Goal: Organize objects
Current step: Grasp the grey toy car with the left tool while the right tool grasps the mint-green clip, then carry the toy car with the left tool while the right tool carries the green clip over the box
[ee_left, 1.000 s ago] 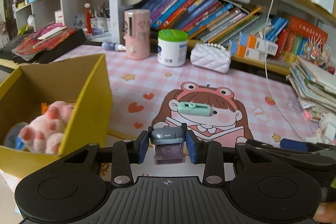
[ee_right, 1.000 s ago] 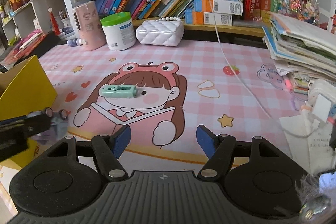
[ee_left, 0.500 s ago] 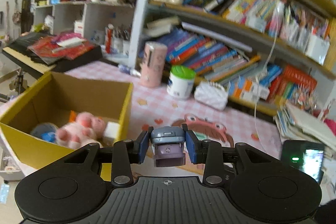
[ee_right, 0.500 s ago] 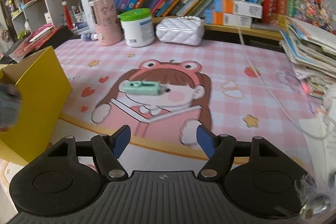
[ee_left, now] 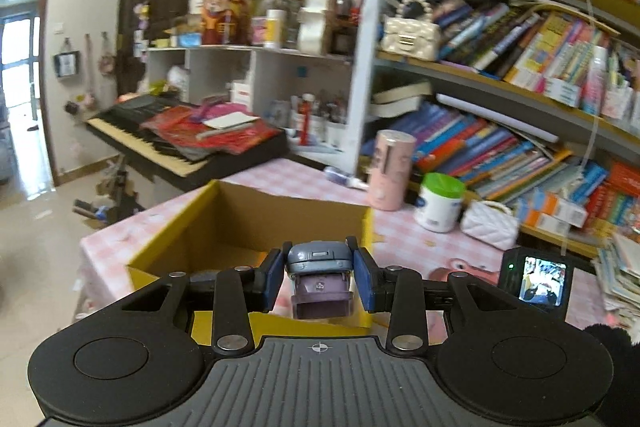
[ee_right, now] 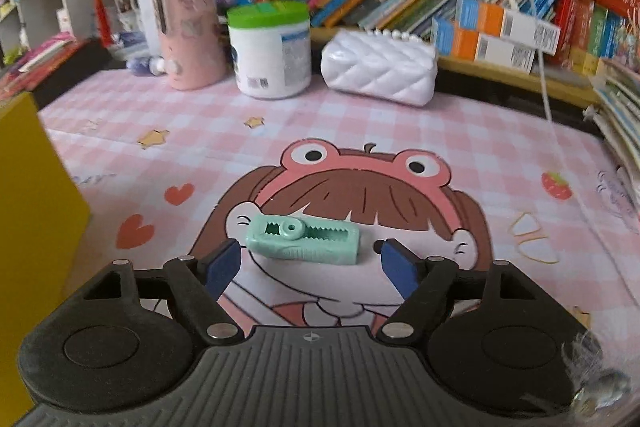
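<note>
My left hand-held gripper (ee_left: 319,277) is clamped on a small grey-and-purple toy (ee_left: 319,279), its pads pressing the grey upper part from both sides, and it hangs above the open yellow box (ee_left: 256,215), near the box's front wall. My right hand-held gripper (ee_right: 310,261) is spread wide and holds nothing; its blue pads sit on either side of the mint-green clip (ee_right: 303,239), which lies flat on the bench (ee_right: 460,147) on the cartoon girl's face, to the right of the yellow box. The left pad looks almost touching the clip's end, the right one apart from it. The risks, as I judge them: the toy is pinched only by its top, so a tilt could let it slip before it is well over the box, and letting go this close to the front wall could land it on the rim. On the right, closing along the clip's length could make it pivot or skid on the smooth mat.
</note>
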Demonstrator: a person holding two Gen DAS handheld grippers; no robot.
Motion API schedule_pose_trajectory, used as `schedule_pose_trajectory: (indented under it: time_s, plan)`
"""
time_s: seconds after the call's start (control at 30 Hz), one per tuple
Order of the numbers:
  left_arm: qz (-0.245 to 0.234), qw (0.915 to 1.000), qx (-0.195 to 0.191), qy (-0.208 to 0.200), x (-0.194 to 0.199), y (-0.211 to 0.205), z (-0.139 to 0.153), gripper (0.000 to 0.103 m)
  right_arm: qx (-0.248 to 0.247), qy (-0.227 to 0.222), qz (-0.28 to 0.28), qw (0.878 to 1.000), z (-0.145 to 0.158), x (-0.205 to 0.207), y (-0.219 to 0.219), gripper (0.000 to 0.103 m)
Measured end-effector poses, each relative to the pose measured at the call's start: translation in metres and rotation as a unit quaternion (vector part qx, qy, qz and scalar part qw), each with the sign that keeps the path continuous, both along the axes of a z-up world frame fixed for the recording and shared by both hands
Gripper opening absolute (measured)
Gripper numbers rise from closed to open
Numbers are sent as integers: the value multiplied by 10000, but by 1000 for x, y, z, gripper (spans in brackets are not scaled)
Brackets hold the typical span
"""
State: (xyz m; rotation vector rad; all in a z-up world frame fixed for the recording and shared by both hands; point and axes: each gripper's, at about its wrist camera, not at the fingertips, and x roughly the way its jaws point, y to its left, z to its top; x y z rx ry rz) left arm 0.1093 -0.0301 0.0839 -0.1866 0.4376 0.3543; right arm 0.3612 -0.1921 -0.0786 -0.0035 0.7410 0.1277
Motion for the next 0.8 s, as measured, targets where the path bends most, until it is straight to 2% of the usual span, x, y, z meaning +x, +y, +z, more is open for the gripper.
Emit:
schedule_pose_trajectory:
  time_s: [0.17, 0.3, 0.47, 0.8]
  plan:
    - [195, 9998, 26, 13, -6, 11, -1, 36, 0, 10, -30, 10000, -7, 12, 6, 73]
    - [261, 9997, 16, 17, -7, 17, -3, 36, -114, -67, -29, 9999, -10, 15, 12, 67]
    - [273, 9996, -11, -35, -11, 23, -3, 36, -144, -36, -128, 9998, -6, 10, 9, 67]
    - [-84, 9994, -255, -198, -19, 33, -9, 36, -2, -156, -58, 9999, 39, -62, 3, 67]
